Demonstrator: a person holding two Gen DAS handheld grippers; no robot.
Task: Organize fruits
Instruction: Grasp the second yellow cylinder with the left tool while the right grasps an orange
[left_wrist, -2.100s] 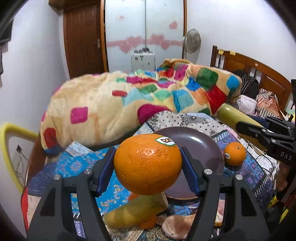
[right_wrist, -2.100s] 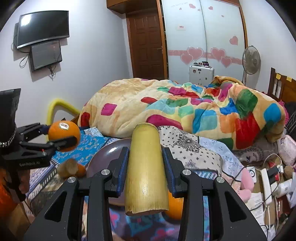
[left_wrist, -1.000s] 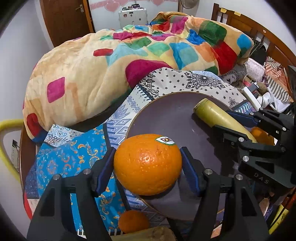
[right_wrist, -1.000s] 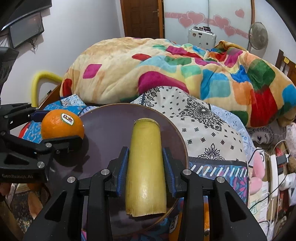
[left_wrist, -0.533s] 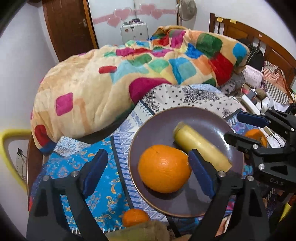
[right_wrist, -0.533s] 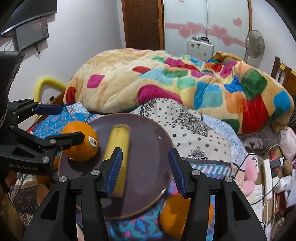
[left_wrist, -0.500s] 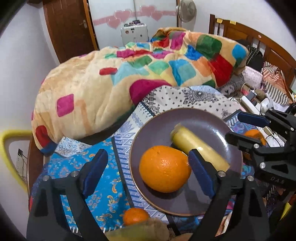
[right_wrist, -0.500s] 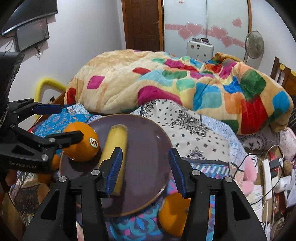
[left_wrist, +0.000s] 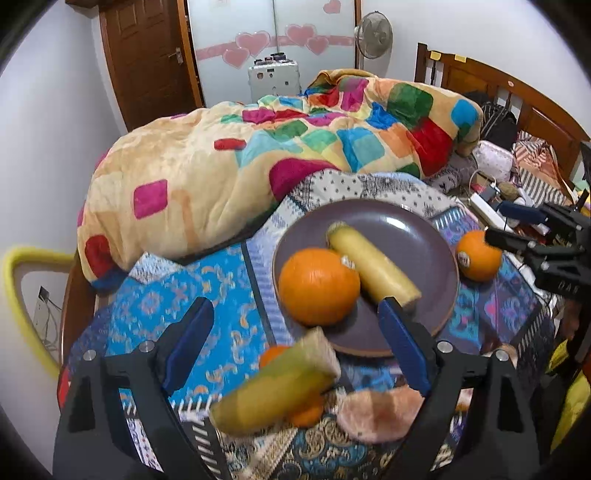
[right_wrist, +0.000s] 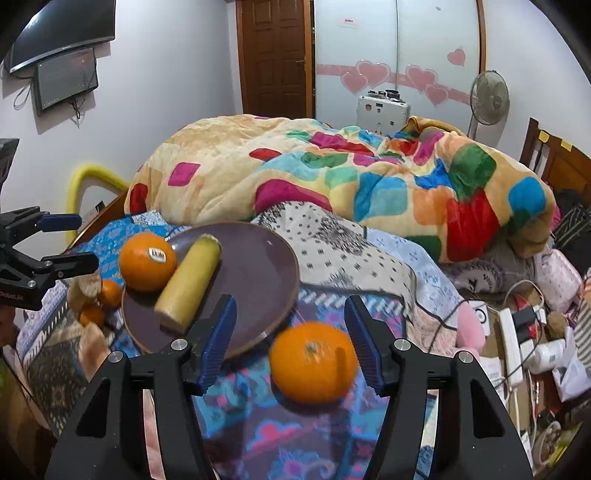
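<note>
A bed with a patchwork blanket (left_wrist: 295, 147) fills the upper frame. The purple plate (left_wrist: 413, 236) at centre holds one orange (left_wrist: 318, 285) and one yellow stalk (left_wrist: 373, 266), touching. A second orange (right_wrist: 313, 362) lies lower centre, off the plate, between the spread right gripper (right_wrist: 291, 342). The left gripper (left_wrist: 295, 336) is also spread, empty. Sticker unreadable.

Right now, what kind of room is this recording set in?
A lived-in bedroom, most likely: a patchwork blanket heaped on a bed with a wooden headboard, and a wall-mounted TV. The plate sits on the bedding.
</note>
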